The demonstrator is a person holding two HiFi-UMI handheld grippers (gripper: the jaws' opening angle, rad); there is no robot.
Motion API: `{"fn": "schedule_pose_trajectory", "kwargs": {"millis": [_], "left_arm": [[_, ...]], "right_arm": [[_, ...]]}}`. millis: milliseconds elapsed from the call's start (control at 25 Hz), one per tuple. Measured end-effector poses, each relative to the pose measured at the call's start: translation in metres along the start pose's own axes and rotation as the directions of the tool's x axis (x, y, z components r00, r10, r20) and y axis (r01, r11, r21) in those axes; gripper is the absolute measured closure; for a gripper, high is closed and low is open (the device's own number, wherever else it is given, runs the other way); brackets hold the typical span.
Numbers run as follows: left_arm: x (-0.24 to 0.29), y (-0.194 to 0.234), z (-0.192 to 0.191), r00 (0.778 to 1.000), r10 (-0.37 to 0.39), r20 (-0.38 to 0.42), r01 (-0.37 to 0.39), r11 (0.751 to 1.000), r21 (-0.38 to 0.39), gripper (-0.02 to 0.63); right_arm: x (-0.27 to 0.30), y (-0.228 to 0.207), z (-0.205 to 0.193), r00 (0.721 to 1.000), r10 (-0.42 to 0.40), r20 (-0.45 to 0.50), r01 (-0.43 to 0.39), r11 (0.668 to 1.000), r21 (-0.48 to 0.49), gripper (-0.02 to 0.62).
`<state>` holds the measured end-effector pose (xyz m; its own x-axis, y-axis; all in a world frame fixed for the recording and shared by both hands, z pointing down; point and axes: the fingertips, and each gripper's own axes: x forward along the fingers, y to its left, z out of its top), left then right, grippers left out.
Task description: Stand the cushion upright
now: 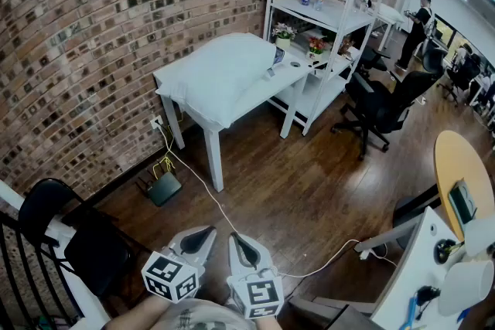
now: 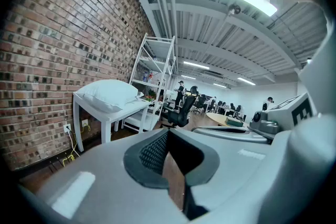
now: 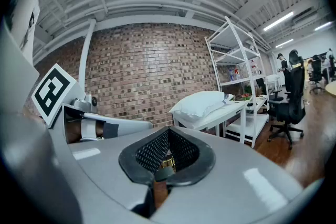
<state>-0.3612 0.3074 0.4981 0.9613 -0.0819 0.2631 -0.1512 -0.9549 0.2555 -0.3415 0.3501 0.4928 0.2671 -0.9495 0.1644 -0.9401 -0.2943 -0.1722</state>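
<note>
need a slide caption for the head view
White cushion lying flat on a white table by the brick wall; left claw and right claw shut, far from it.

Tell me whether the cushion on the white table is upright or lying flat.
Lying flat: the cushion rests broad side down on the white table, wide face up, in all three views.

I have open floor (image 1: 309, 189) up to the desk (image 1: 216, 158), crossed by a white cable (image 1: 207, 189). The cushion (image 1: 220, 77) fills most of its top; brick wall (image 1: 93, 35) closes its left side, and a shelf unit (image 1: 329, 11) crowds its far end.
</note>
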Motion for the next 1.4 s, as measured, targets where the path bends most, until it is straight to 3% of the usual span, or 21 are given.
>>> {"fn": "schedule_pose_trajectory", "kwargs": {"millis": [360, 600, 1400], "left_arm": [[0.040, -0.013, 0.019, 0.999, 0.030, 0.011, -0.030, 0.999, 0.015, 0.606], [0.067, 0.007, 0.015, 0.999, 0.036, 0.006, -0.036, 0.999, 0.007, 0.606], [0.160, 0.184, 0.098, 0.998, 0.023, 0.057, -0.018, 0.996, -0.090, 0.606]], "right_arm": [[-0.002, -0.042, 0.004, 1.000, 0.004, -0.003, -0.004, 0.999, 0.039, 0.595], [0.022, -0.061, -0.009, 0.996, -0.002, -0.086, 0.007, 0.998, 0.057, 0.595], [0.226, -0.093, 0.041, 0.988, -0.038, -0.146, 0.038, 0.999, -0.006, 0.595]]}}
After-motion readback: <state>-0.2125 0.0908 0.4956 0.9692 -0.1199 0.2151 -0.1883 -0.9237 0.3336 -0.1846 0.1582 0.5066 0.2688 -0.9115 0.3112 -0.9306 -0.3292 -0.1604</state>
